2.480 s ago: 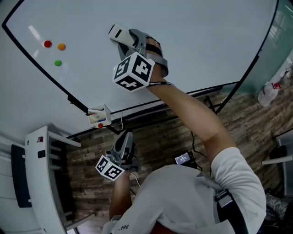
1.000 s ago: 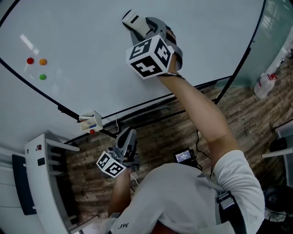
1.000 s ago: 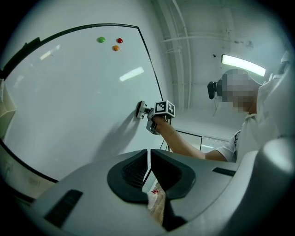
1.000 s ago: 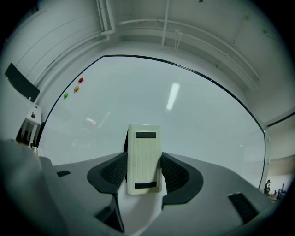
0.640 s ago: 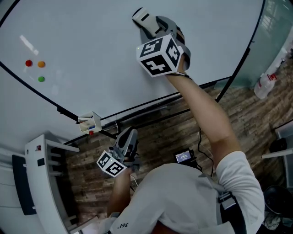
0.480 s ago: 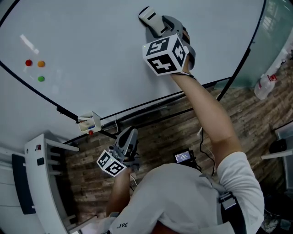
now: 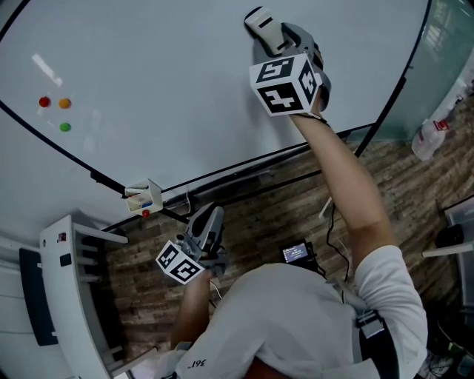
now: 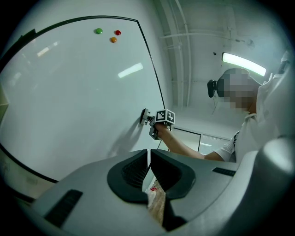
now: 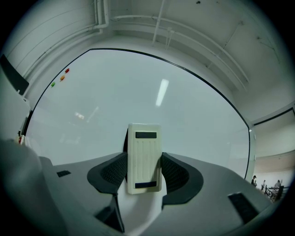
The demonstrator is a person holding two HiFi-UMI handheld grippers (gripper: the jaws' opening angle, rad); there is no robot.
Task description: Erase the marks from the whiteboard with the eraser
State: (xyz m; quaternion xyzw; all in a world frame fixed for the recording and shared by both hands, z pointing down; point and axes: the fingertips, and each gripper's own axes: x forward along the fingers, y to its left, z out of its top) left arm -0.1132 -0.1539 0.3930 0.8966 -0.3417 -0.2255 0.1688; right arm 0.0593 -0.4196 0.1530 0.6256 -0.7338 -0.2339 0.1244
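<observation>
Eraser [image 9: 144, 147], a ribbed cream block, sits clamped in right gripper [image 9: 144, 175], seemingly touching glossy whiteboard [image 9: 138, 92]; left gripper [image 8: 149, 173] closed.

We see the right gripper [image 7: 272, 35] held high, pressing a white eraser [image 7: 261, 19] against the whiteboard [image 7: 155, 89]. The left gripper [image 7: 209, 220] hangs low over the plank floor [image 7: 411, 189]. Three coloured magnets [image 7: 65, 104] dot the board's left.
</observation>
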